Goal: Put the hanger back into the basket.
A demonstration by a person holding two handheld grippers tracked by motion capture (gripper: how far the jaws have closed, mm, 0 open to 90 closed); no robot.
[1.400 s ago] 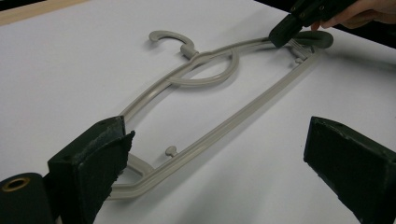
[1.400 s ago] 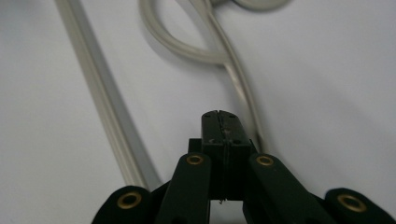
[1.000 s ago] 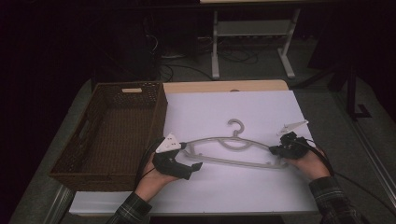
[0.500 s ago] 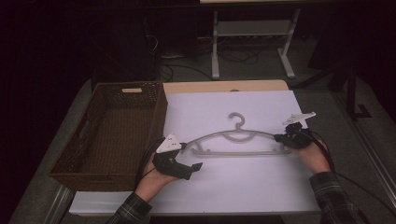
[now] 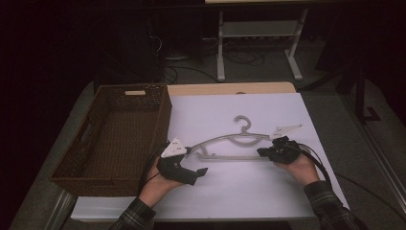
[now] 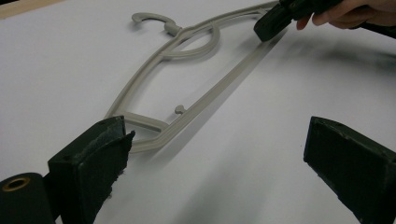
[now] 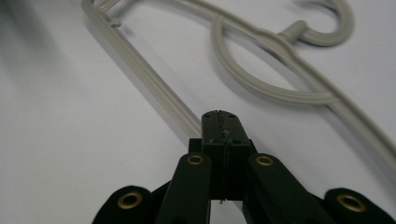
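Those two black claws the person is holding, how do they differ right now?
The left claw stands wide open, with one jaw touching the hanger's end and nothing between the jaws. The right claw is shut tight, its tip against the hanger's lower bar at the other end. In the high view the left one lies nearer the wicker basket. Both are black, hand-held, and rest low over the white table.

Lab, floor cables [image 5: 249, 60] (metal stand [image 5: 258, 40]), dim bkgd

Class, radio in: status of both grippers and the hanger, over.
Left gripper open, one jaw beside hanger end. Right gripper shut on the hanger's bottom bar. Hanger on white table. Basket off left, nothing blocking.
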